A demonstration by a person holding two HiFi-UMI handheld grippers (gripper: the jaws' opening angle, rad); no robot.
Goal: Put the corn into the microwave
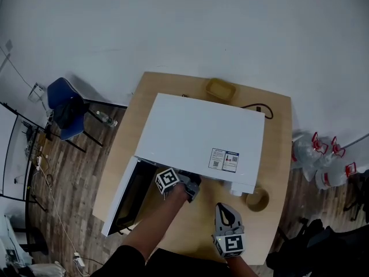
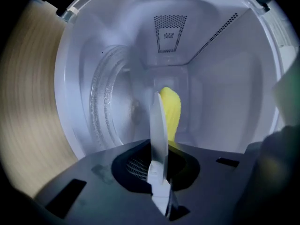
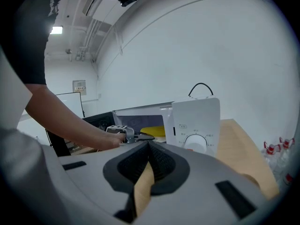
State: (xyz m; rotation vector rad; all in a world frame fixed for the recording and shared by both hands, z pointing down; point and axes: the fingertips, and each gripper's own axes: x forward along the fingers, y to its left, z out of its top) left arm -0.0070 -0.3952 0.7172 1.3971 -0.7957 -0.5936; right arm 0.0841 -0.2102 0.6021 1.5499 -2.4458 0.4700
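The white microwave (image 1: 199,137) stands on a wooden table (image 1: 277,154) with its door (image 1: 122,199) swung open to the left. My left gripper (image 1: 190,188) reaches into the opening. In the left gripper view its jaws (image 2: 158,108) are shut on the yellow corn (image 2: 171,110), which sticks out past the tips inside the white cavity, above the glass turntable (image 2: 107,97). The right gripper view shows the corn (image 3: 153,131) just inside the opening, left of the control panel (image 3: 197,125). My right gripper (image 1: 227,211) hovers over the table in front of the microwave, its jaws (image 3: 148,168) shut and empty.
A small round wooden bowl (image 1: 257,199) sits by the microwave's front right corner. A tan tray (image 1: 221,89) and a black cable (image 1: 259,107) lie behind the microwave. A blue chair (image 1: 64,105) stands left of the table, and water bottles (image 1: 323,154) stand right of it.
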